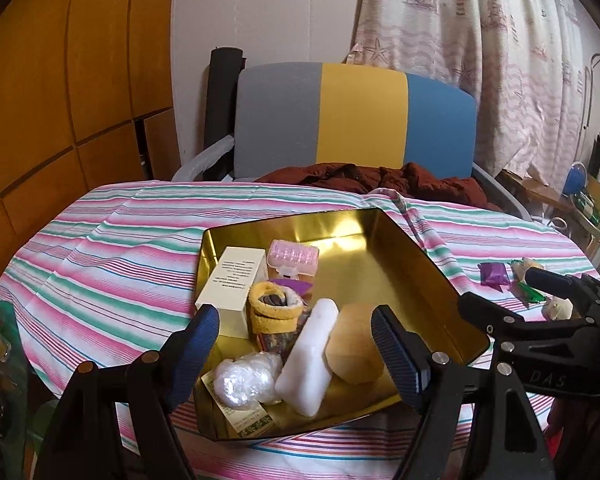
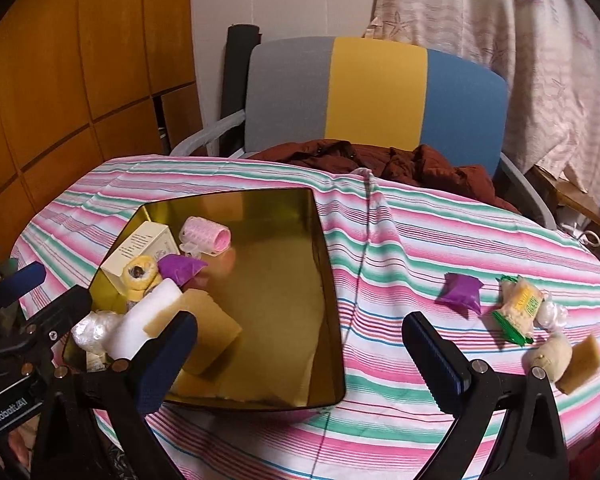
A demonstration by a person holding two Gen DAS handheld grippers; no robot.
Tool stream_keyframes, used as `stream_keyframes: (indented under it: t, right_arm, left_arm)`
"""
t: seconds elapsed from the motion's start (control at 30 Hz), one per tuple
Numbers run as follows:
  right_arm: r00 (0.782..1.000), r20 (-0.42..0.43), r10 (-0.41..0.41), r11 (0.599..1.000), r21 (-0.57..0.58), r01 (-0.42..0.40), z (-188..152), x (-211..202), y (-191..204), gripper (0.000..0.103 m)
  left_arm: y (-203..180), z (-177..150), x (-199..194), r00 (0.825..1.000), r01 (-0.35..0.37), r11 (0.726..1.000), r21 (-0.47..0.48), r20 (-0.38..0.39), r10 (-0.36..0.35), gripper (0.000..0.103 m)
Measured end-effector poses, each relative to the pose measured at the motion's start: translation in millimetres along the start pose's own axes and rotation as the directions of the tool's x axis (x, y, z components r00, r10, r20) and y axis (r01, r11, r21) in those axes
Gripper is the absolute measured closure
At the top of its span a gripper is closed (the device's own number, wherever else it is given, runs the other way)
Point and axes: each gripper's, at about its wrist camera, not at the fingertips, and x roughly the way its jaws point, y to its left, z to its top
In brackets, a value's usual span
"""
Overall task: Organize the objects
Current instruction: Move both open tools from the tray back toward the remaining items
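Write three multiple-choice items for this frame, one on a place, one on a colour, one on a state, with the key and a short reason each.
1. Where does the pink hair roller lie?
A. On the cloth beside the snacks
B. Inside the gold tin
C. On the chair seat

2. What colour is the middle band of the chair back?
A. Yellow
B. Red
C. Green

3. How is the right claw?
A. Shut on the purple packet
B. Shut and empty
C. Open and empty

Key: 1 B, the roller sits near the tin's far wall, next to the cream box. 2 A, a yellow band runs between the grey and blue ones. 3 C, its fingers stand wide apart with only the striped tablecloth and tin edge between them; the purple packet lies untouched on the cloth.
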Motion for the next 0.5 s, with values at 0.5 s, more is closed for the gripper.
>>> stream_keyframes:
  t: [0.5]
  right_arm:
    - [0.997,-0.041,-0.071,0.993,0.091,0.075,-7.2,6.0,-46.8,0.0]
  left_arm:
    - [-23.0,-6.7,4.6,0.998,0.057,0.996,0.073,-0.025,-0.055,0.023]
